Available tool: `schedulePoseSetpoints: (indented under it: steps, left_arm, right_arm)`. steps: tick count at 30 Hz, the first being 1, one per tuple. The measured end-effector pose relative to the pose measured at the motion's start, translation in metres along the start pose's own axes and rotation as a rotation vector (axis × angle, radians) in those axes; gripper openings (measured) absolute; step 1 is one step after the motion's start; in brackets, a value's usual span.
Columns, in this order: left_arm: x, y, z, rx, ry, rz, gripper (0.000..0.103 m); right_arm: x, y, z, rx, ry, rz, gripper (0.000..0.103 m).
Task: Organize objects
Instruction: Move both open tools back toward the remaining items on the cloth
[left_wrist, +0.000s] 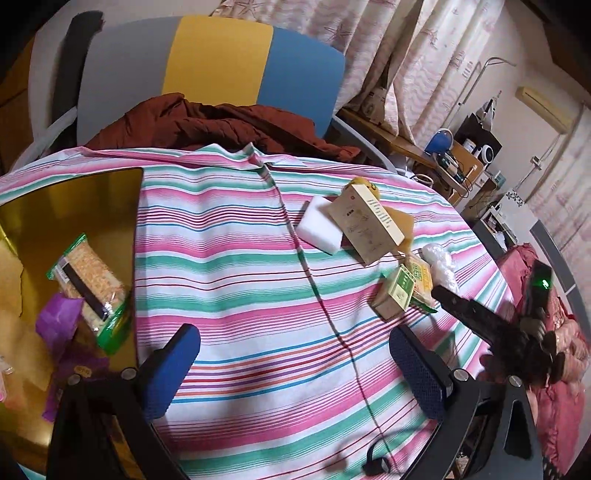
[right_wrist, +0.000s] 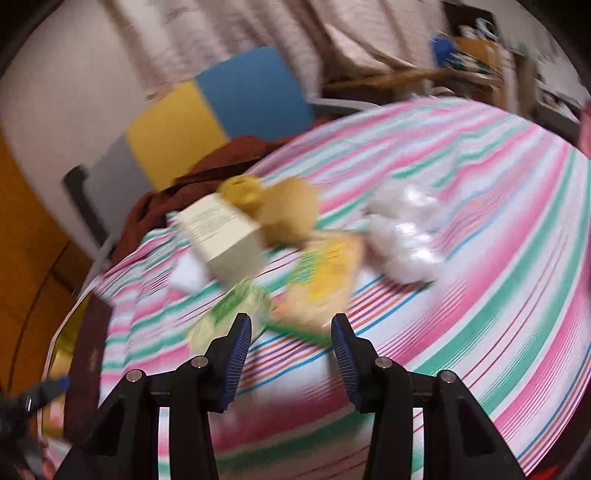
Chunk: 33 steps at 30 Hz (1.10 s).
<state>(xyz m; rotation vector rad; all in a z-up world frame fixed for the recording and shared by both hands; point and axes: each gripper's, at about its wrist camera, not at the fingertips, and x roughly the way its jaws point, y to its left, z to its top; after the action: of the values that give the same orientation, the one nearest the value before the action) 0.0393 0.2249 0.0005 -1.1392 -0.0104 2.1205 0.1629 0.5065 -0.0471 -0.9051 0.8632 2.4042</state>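
Observation:
A gold tray (left_wrist: 74, 199) at the left holds a green cracker packet (left_wrist: 90, 290) and a purple wrapper (left_wrist: 59, 323). On the striped cloth lie a white block (left_wrist: 319, 229), a tall cream box (left_wrist: 369, 225), a small green box (left_wrist: 395, 295), a yellow-green packet (left_wrist: 421, 277) and a clear plastic bag (left_wrist: 441, 267). My left gripper (left_wrist: 295, 365) is open and empty above the cloth. My right gripper (right_wrist: 291, 350) is open and empty, just short of the small green box (right_wrist: 229, 314) and packet (right_wrist: 325, 277). The right view is blurred.
A chair (left_wrist: 218, 62) with a grey, yellow and blue back stands behind the table with a brown jacket (left_wrist: 221, 125) on it. A yellow toy (right_wrist: 243, 192) and tan item (right_wrist: 291, 206) lie behind the cream box (right_wrist: 225, 236). The right gripper's arm (left_wrist: 480, 314) reaches in from the right.

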Motion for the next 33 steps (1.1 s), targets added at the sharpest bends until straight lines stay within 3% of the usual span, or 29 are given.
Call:
schedulePoseSetpoints:
  steps: [4, 8, 15, 20, 26, 33]
  left_arm:
    - [0.004, -0.012, 0.004, 0.042, 0.005, 0.005, 0.103]
    - [0.012, -0.026, 0.012, 0.104, 0.008, 0.015, 0.103]
    - [0.04, -0.06, 0.031, 0.217, 0.042, -0.009, 0.103]
    - [0.056, -0.073, 0.044, 0.247, 0.053, -0.005, 0.103]
    - [0.071, -0.087, 0.042, 0.293, 0.086, -0.007, 0.103]
    - [0.091, -0.105, 0.033, 0.364, 0.133, -0.03, 0.103]
  right_arm:
    - [0.024, -0.01, 0.014, 0.058, 0.053, -0.044, 0.046]
    - [0.038, -0.009, 0.025, 0.081, 0.053, -0.068, 0.046]
    - [0.048, 0.013, 0.028, -0.083, 0.064, -0.116, 0.046]
    - [0.042, 0.002, 0.026, -0.04, 0.07, -0.063, 0.046]
    - [0.049, 0.013, 0.026, -0.137, 0.062, -0.088, 0.048]
    - [0.029, -0.008, 0.016, -0.127, 0.04, -0.058, 0.026]
